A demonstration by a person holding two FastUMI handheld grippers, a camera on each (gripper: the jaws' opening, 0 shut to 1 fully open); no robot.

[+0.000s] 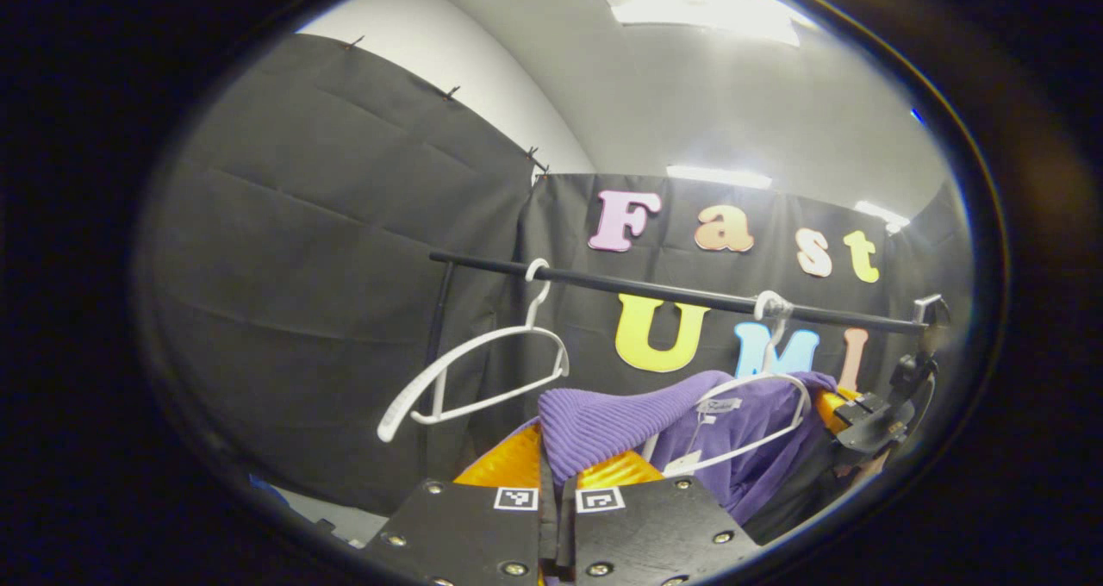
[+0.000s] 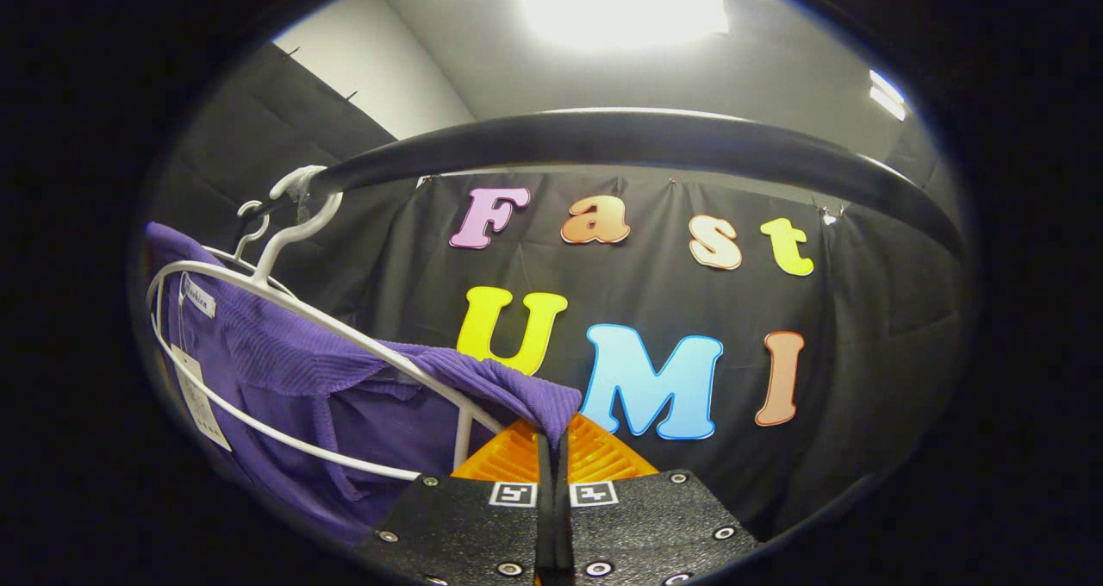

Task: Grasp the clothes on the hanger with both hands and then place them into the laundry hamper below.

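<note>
Left tongs (image 1: 556, 470) at the bottom of the left gripper view, fingers drawn together and clamped on a fold of the purple garment (image 1: 603, 427), ribbed cloth bunched up just above the tips. Right tongs (image 2: 551, 448) at the bottom of the right gripper view, likewise closed, pinching the edge of the same purple garment (image 2: 284, 370) where its ribbed shoulder runs down to the tips.

Farther out in the left gripper view, garment draped over a white hanger (image 1: 758, 414) on the right, hook over the black rail (image 1: 672, 291), a small tag dangling near the collar. Second gripper (image 1: 870, 418) at the garment's far right side, partly hidden by the cloth. Empty white hanger (image 1: 465, 379) to the left on the same rail, tilted, well apart from the loaded one.

In the right gripper view, white hanger (image 2: 284, 310) to the left, looped wire showing in front of the cloth, hook over the black rail (image 2: 638, 142), which sweeps close overhead from left to right. Paper tag (image 2: 200, 396) hanging at the left edge of the garment. A second hanger hook (image 2: 250, 224) just behind the first.

Beyond, black cloth wall (image 1: 327, 250) behind the rail, white ceiling with bright light panels (image 1: 698, 4) above.
</note>
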